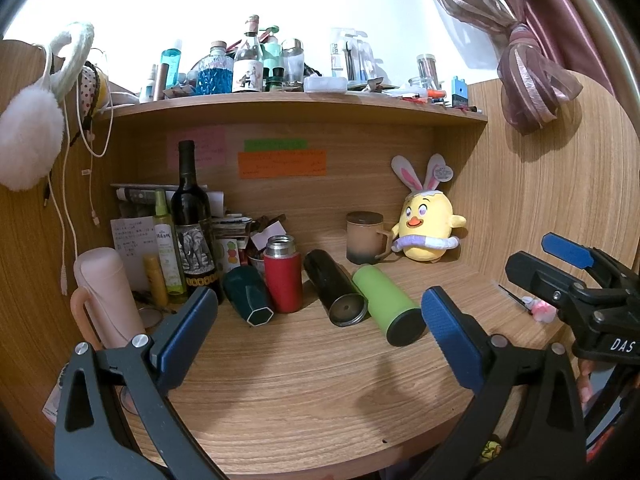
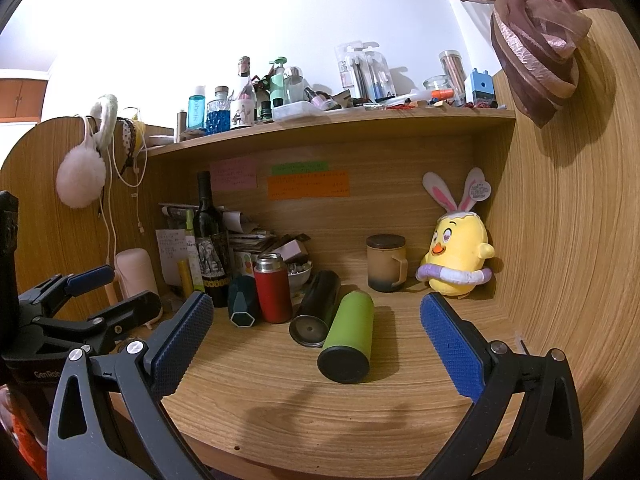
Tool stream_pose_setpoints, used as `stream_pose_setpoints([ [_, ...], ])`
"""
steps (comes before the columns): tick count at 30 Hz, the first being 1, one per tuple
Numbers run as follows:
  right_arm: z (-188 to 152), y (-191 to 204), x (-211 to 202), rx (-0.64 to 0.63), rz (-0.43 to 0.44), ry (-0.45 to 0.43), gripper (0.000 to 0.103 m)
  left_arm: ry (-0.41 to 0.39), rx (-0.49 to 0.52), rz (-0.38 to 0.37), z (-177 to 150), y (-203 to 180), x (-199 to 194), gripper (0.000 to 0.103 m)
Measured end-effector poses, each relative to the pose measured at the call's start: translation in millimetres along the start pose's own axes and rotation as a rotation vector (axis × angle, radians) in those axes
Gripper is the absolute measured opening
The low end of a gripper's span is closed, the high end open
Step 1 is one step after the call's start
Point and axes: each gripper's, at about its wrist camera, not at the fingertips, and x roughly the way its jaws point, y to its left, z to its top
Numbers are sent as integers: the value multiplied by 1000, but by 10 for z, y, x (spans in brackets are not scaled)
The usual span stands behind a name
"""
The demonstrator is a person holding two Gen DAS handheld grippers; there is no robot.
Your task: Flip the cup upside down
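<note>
Wood-grain laminate desk (image 1: 304, 412) with a shelf alcove, seen from both wrist cameras. Against the alcove's back wall, ahead and to the right of both pairs of jaws, sits a yellow plush chick (image 1: 430, 228) with fabric rabbit ears. Ahead and to the left stands a dark glass wine bottle (image 1: 192, 220), upright, bearing an elephant label.

Four cylindrical cups lie or stand straight ahead of the jaws. The green cup (image 2: 349, 340), matte with a black end cap facing the camera, lies on its side (nearest to the right gripper's jaws, roughly centred between them). Touching its left flank lies a black cup (image 2: 318, 308), also on its side, its metal-rimmed end toward the camera. Left of that stands a red cup (image 2: 273, 288), upright, with a bare steel neck. A dark teal hexagonal cup (image 2: 241, 306) leans beside it. Farther back stands a glazed beige mug (image 2: 386, 264) with a lid and handle.

The left gripper (image 1: 320, 312) hovers above the desk with its ribbed blue pads (image 1: 186, 336) spread wide, holding nothing. The right gripper (image 2: 312, 328) is likewise spread wide and empty; it appears at the right edge of the left wrist view.
</note>
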Motion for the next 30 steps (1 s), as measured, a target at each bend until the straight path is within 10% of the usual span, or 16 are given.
stream_pose_setpoints([
  [15, -100, -164, 175, 18, -18, 19, 103, 56, 17, -59, 75, -95, 348, 103],
  [30, -475, -898, 533, 125, -141, 141, 103, 401, 69, -217, 27, -772, 2066, 103],
])
